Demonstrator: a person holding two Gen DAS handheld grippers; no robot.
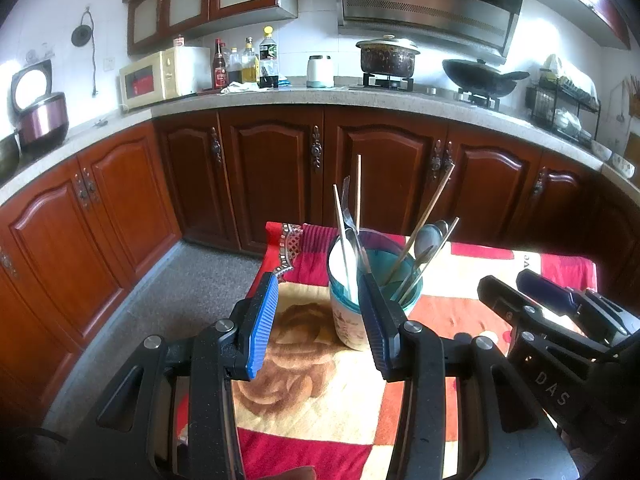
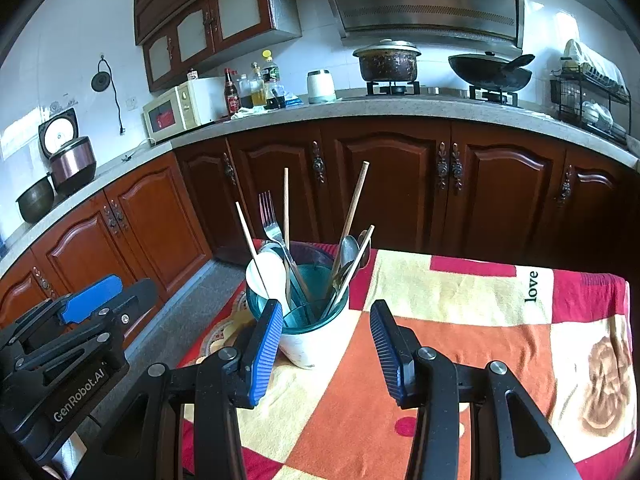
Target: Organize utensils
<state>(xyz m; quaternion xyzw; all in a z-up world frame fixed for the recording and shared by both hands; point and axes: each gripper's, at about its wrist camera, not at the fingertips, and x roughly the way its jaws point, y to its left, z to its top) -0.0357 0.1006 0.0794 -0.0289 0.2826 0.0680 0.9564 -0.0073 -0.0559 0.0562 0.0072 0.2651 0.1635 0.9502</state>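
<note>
The left gripper (image 1: 316, 320) hangs low over the table (image 1: 320, 400) with its blue pads spread wide and nothing between them; the right gripper (image 2: 326, 344) is likewise spread and empty. Each shows at the edge of the other's view, to the side of the holder. Just past the fingertips stands the holder (image 2: 316, 340), a white cup with a faded print and a teal lining, upright near the table's far left corner on a red, orange and cream patchwork cloth (image 2: 460, 320). In the left view its lower right side is hidden behind the right pad (image 1: 374, 320); in the right view it sits between the pads, closer to the left one (image 2: 264, 352), and whether they touch cannot be told. Out of the cup lean wooden chopsticks (image 2: 354, 204), a steel fork (image 2: 270, 220) with tines up, steel spoons (image 2: 349, 250) against the right rim, and a white spoon (image 2: 270, 274) on the left. Beyond the table run brown cabinets (image 2: 384, 184) under a grey counter (image 2: 360, 110) carrying a microwave (image 2: 176, 110), bottles (image 2: 256, 90), a pot (image 2: 386, 62) and a wok (image 2: 490, 72).
</note>
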